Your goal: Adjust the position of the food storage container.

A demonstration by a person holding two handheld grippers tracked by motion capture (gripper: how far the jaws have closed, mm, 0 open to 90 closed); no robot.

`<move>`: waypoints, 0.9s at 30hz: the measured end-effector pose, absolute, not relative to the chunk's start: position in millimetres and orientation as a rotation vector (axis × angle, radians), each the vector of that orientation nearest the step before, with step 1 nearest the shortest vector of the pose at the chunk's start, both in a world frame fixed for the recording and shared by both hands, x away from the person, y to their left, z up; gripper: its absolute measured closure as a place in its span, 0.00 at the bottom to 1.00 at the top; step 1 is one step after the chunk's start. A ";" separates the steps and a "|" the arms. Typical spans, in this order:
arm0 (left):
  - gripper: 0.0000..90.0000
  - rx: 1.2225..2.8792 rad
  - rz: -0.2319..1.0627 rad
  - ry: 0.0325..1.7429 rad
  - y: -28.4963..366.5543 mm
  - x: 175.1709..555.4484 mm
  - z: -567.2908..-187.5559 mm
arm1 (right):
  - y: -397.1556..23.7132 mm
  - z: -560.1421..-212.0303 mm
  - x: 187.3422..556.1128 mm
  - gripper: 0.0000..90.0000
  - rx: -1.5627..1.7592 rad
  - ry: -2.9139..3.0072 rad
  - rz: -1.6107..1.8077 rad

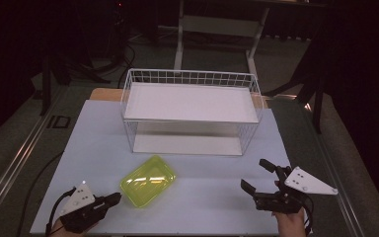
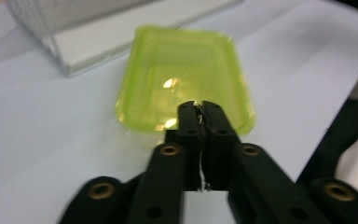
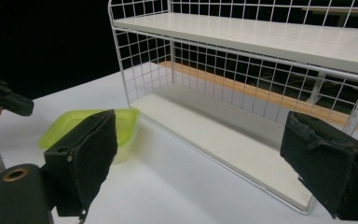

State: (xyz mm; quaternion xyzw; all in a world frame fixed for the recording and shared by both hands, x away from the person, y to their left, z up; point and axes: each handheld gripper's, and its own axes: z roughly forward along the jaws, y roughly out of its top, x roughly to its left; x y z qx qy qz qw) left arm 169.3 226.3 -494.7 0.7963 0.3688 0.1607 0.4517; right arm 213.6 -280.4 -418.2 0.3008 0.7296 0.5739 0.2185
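The left hand-held gripper (image 1: 112, 198) is sitting clenched just beside the green tray (image 1: 148, 180), while the right hand-held gripper (image 1: 256, 175) is hovering spread wide over the surface (image 1: 94, 143).

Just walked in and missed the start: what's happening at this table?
A person holds a gripper in each hand. The left gripper, jaws shut, points at a yellow-green plastic container lying on the white table, not gripping it. The right gripper waits open to the side. Behind stands a white wire rack, both shelves bare.
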 end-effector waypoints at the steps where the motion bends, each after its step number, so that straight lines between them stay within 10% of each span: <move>1: 1.00 1.971 0.376 0.918 227.6 170.8 -497.5 | -280.5 -418.6 213.8 0.12 0.832 2.022 1.585; 27: 1.00 2.074 0.271 1.044 224.5 206.4 -527.8 | -280.7 -422.2 216.0 0.12 0.836 2.035 1.602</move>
